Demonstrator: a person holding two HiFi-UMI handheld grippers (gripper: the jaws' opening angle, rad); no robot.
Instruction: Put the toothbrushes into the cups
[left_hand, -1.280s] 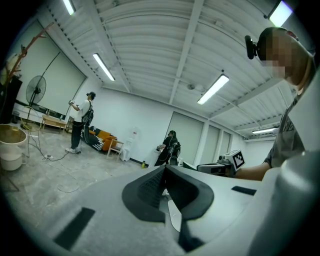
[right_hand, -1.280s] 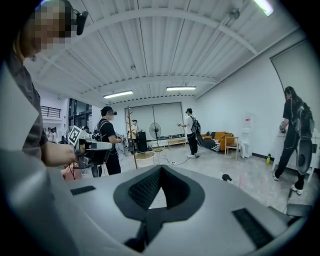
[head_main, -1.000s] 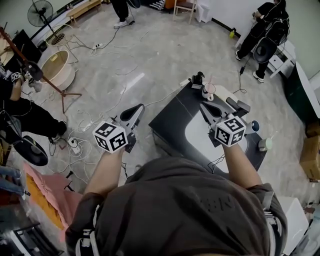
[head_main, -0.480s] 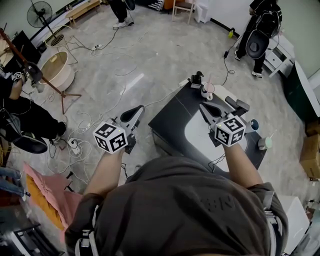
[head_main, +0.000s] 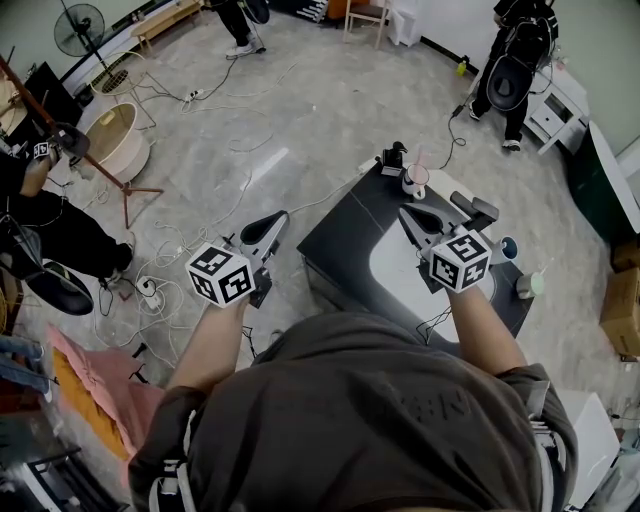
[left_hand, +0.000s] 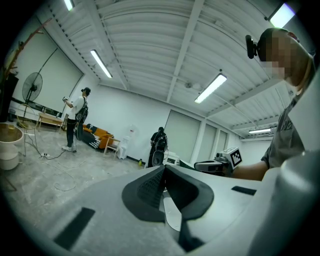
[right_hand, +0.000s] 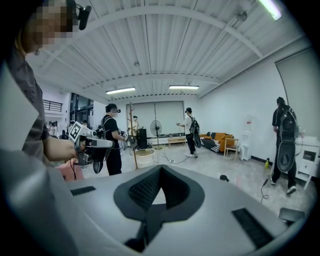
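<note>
A dark table (head_main: 345, 235) with a white mat (head_main: 400, 280) stands ahead of me on the right. At its far end is a pink-rimmed cup (head_main: 416, 180) with a thin pink toothbrush upright in it. On the right edge are a blue cup (head_main: 507, 250) and a pale green cup (head_main: 528, 287) that holds a thin stick. My right gripper (head_main: 408, 213) hovers over the mat, jaws together and empty; its tips (right_hand: 160, 168) meet. My left gripper (head_main: 274, 215) hangs over the floor left of the table, tips (left_hand: 164, 167) closed on nothing.
A black object (head_main: 396, 157) sits beside the pink-rimmed cup. Cables (head_main: 200, 235) trail over the floor to the left, near a tripod stand (head_main: 125, 185) and a round tub (head_main: 110, 130). A person (head_main: 510, 60) stands at the far right; cardboard boxes (head_main: 625, 320) line the right edge.
Both grippers stay where they were. The person at the far right has shifted a little toward the wall.
</note>
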